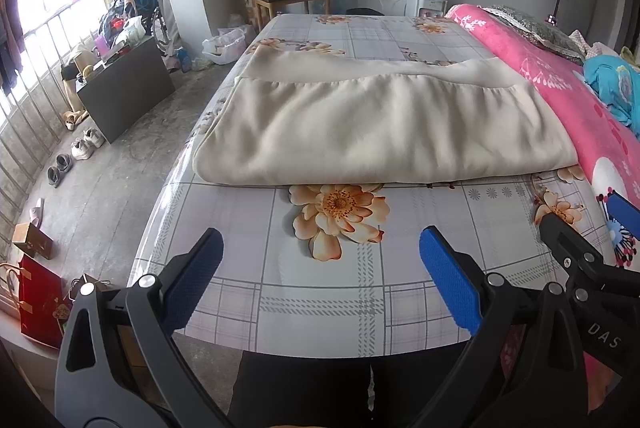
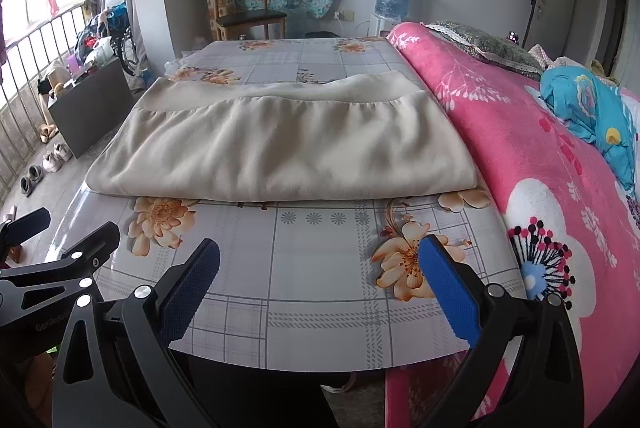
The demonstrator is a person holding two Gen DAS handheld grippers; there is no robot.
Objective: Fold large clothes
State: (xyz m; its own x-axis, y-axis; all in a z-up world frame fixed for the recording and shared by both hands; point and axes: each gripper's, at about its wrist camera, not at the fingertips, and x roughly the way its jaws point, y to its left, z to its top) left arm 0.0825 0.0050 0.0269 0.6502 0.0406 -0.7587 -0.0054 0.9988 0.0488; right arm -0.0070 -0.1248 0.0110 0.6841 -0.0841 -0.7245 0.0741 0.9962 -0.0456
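Garment: cream folded garment (image 1: 380, 123) lies flat mid-table on the floral tablecloth (image 1: 320, 292), top layer's gathered edge set back from the far edge so a paler band shows behind it. Near fold edge runs straight across, parallel to the table's front edge, with a bare strip of cloth between them. Right corner of the garment sits just beside the pink blanket (image 1: 568, 95), touching or nearly, cannot tell. Left corner reaches close to the table's left edge, slightly overhanging in the right wrist view (image 2: 280, 147).

Left gripper (image 1: 320, 284) hovers over the front strip, jaws spread wide, nothing between the blue pads, clear of the garment. Right gripper (image 2: 320, 288) same: wide apart, empty, over the front strip near the right side, next to the blanket (image 2: 540, 187). Each gripper shows at the edge of the other's view, side by side, not touching.

Free room: bare cloth in front of and behind the garment; floor open to the left, with shoes (image 1: 82, 147) and a dark cabinet (image 1: 128, 91) further off. Right side blocked by blanket and a blue bundle (image 2: 592, 115).
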